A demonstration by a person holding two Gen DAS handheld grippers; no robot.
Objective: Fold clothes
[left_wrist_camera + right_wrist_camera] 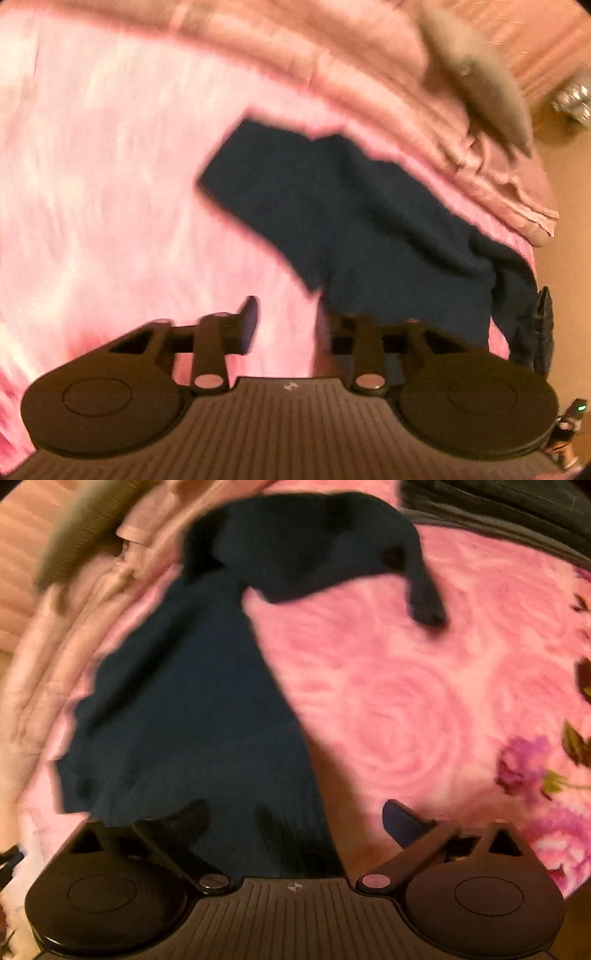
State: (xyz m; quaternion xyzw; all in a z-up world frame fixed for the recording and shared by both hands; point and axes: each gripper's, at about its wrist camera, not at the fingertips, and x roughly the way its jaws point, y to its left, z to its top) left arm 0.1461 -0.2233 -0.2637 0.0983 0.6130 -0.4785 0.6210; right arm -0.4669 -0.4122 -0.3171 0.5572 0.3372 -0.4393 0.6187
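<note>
Lying on the pink floral blanket (388,701), the navy garment (192,709) runs its long axis from 6 toward 12 o'clock in the right wrist view. The right hand-held gripper (295,818) is nearer, jaws spread wide and empty over its hem. The left hand-held gripper (286,325), half open and empty, sees the garment at 1 o'clock.

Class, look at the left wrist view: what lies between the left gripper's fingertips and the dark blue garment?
Only bare pink blanket separates the open left gripper from the dark blue garment; the left wrist view shows it.
</note>
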